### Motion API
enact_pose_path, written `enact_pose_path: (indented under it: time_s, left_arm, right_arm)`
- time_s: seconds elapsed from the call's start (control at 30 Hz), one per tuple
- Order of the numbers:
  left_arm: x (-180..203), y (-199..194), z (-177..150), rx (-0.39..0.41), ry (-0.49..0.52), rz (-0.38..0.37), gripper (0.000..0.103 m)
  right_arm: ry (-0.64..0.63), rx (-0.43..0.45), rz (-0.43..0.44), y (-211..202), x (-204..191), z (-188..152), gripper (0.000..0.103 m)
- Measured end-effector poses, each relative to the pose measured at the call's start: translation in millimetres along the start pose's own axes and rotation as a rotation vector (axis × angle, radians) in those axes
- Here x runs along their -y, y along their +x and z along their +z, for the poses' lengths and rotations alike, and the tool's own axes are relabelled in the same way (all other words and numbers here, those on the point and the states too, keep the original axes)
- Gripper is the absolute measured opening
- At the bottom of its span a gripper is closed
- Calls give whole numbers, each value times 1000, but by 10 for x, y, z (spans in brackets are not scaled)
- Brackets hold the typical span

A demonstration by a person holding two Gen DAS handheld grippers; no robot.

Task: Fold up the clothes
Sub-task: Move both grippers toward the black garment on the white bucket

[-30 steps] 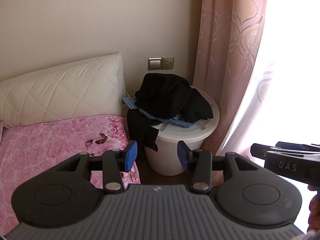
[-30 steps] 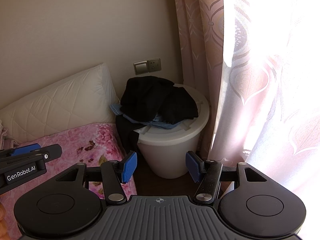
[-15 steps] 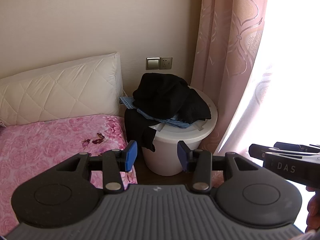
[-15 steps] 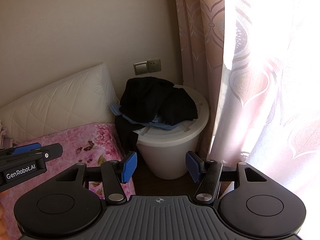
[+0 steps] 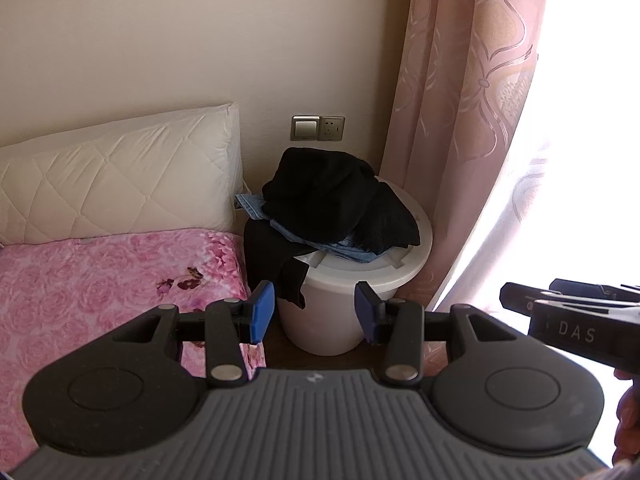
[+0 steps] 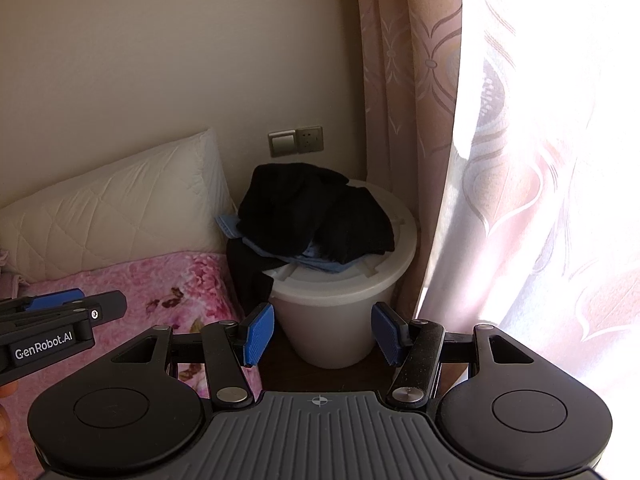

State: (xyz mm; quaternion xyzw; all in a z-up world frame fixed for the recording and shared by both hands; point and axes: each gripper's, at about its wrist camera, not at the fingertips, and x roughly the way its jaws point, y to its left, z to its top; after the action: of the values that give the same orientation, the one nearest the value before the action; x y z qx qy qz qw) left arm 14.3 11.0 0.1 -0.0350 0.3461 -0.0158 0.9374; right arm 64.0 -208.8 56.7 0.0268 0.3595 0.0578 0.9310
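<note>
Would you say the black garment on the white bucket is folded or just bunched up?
Bunched: the black garment lies crumpled over the white bucket.

A home bedroom: bed under a pink floral cover, quilted white pillow against a plain wall, pink patterned curtain by a bright window, clothes heaped on a white bucket beside it.
</note>
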Motion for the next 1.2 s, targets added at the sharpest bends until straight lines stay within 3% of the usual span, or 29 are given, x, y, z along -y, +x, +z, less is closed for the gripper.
enact_pose_path:
  time_s: [0.77,1.2]
  left_arm:
    - [-119,608,409,-23,-11,37,40]
    - [-108,1339,748,-90,-33,61,39]
  right_arm:
    - [1,-15,44,587,-39,379,58]
    - [1,-79,80,1364,128,701,58]
